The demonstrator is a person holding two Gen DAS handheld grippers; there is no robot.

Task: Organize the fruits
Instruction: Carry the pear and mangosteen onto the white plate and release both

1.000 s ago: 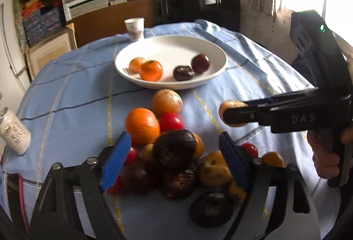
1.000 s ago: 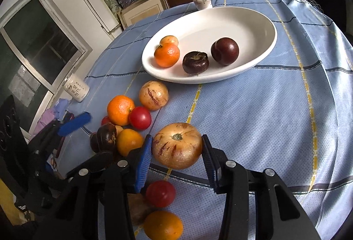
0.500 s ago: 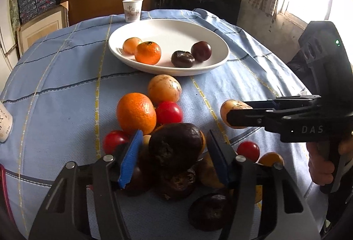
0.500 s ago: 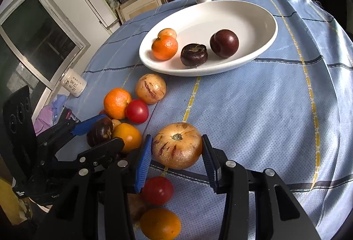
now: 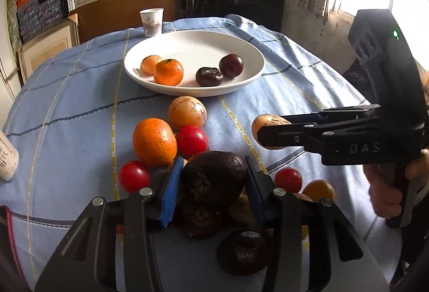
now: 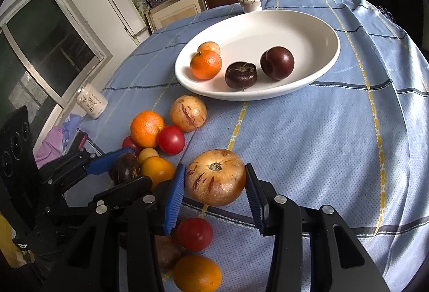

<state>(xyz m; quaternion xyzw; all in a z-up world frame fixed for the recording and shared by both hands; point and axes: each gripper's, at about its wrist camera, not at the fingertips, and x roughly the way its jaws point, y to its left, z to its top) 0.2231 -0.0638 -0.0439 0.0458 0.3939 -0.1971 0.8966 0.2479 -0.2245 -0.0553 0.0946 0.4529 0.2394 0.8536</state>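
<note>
In the left wrist view our left gripper [image 5: 211, 182] has its jaws closing round a dark wrinkled fruit [image 5: 213, 179] atop the pile on the worktop [image 5: 67, 104], pads abt touching it, w/ the white plate [image 5: 241, 50] beyond. In the right wrist view our right gripper [image 6: 214, 190] jaws are clamped on a striped tan fruit [image 6: 215, 176], near the pile & short of the plate.

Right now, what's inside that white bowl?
The white bowl holds four fruits: an orange, a smaller pale fruit half hidden behind it, a dark wrinkled fruit and a plum.
</note>
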